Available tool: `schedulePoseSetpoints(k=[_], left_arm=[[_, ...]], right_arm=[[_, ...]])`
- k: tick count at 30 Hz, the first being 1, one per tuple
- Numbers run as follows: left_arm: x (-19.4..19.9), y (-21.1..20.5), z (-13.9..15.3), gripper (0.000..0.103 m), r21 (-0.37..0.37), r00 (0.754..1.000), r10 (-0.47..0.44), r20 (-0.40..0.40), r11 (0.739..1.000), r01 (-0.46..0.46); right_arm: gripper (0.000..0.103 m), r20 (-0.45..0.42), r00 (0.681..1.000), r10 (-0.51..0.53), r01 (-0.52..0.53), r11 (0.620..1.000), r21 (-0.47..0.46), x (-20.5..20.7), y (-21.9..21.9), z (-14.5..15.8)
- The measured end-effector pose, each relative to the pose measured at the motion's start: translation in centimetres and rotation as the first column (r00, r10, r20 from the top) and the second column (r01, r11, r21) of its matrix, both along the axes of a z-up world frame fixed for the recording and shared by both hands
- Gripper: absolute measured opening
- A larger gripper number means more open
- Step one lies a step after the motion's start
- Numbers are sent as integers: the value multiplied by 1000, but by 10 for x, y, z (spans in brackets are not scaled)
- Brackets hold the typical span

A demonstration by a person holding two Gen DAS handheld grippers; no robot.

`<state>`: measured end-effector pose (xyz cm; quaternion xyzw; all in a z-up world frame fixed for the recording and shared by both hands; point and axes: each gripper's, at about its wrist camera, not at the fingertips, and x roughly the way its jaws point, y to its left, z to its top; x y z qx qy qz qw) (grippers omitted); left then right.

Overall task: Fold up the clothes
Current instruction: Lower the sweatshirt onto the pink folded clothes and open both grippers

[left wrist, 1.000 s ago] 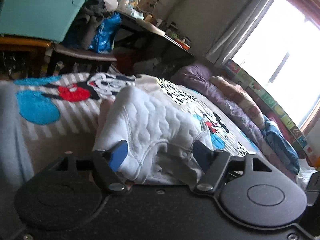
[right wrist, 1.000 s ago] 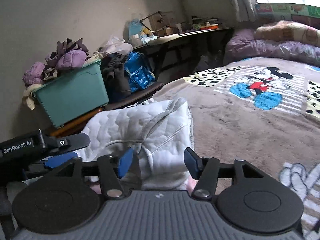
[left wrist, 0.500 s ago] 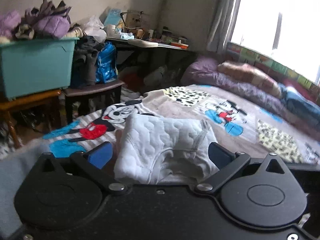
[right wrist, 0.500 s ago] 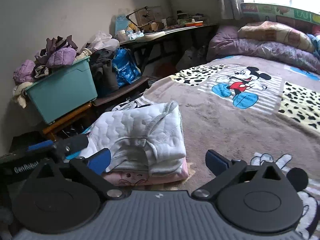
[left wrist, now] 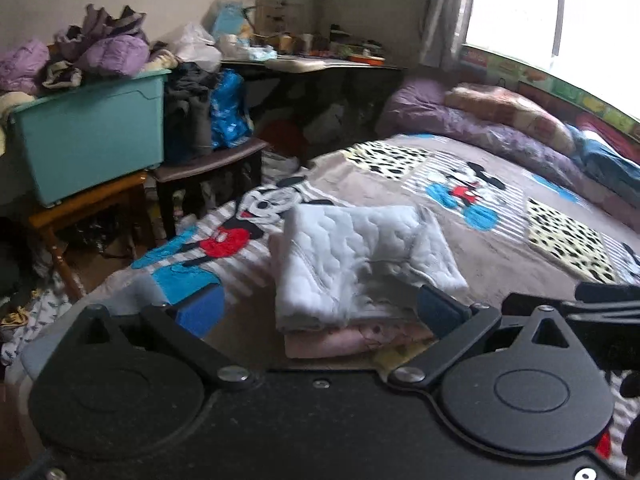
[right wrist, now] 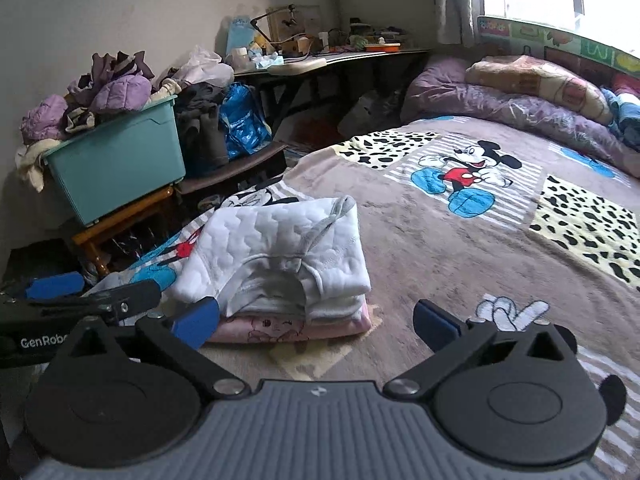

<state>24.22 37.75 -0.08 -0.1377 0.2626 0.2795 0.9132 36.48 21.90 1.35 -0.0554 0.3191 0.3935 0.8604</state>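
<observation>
A folded white quilted garment (left wrist: 360, 256) (right wrist: 280, 256) lies on top of a folded pink garment (left wrist: 344, 340) (right wrist: 288, 326) on the cartoon-print bed blanket (right wrist: 460, 248). My left gripper (left wrist: 320, 312) is open, its blue pads spread wide just in front of the stack and touching nothing. In the right wrist view my right gripper (right wrist: 316, 322) is also open, held a little back from the stack's near edge, with nothing between its fingers. The left gripper's fingers (right wrist: 56, 286) show at the left edge of that view.
A teal bin (right wrist: 116, 164) heaped with clothes sits on a wooden stool (right wrist: 124, 220) left of the bed, beside a dark chair with a blue bag (right wrist: 242, 124). A cluttered desk (right wrist: 332, 56) stands behind. Rolled quilts (right wrist: 520, 96) line the window side.
Both grippers let go of the white garment, opened wide and drew back from it. The garment now rests flat on the pink one.
</observation>
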Motion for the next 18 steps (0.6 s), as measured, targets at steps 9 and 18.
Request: schedulePoseSetpoints(k=[9, 18], left_arm=[[-11, -8, 6, 103, -8, 1000, -6, -24, 1000, 6], [-23, -10, 8, 103, 39, 1000, 6, -9, 999, -6]], right_arm=[[102, 15, 1000, -18, 19, 999, -32, -24, -7, 11], [102, 16, 999, -37, 38, 998, -50, -34, -6, 15]])
